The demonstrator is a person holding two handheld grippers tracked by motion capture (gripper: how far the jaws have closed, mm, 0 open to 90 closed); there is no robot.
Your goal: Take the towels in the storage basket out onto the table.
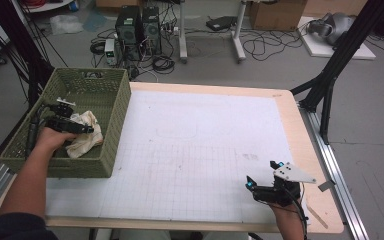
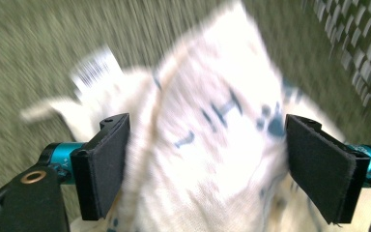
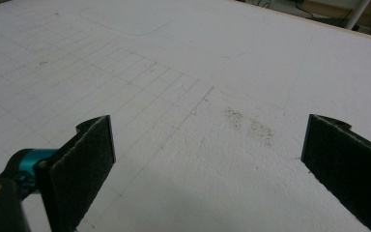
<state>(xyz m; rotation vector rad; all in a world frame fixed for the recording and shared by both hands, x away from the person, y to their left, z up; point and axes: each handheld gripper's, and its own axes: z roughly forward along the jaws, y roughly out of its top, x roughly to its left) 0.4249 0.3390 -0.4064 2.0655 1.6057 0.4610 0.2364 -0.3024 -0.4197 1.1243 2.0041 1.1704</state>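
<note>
A crumpled cream cloth [image 1: 86,134] with blue print lies inside the green woven basket [image 1: 115,117] at the table's left. My left gripper [image 1: 82,126] reaches into the basket just over it. In the left gripper view the cloth [image 2: 207,130] spreads between the wide-apart jaws of the left gripper [image 2: 207,169], blurred by motion, a white tag at its upper left; the pads [image 2: 101,164] do not press it. My right gripper [image 1: 262,176] rests low near the table's front right, open, and in its own view the right gripper [image 3: 207,164] has only the white gridded mat [image 3: 183,87] between its jaws.
The white gridded mat [image 1: 195,150] covers most of the wooden table [image 1: 305,145]. The basket's woven wall [image 2: 357,43] rises close at the right of the left gripper view. Black frame legs [image 1: 330,75] stand beyond the table's right edge; computers and cables lie on the floor behind.
</note>
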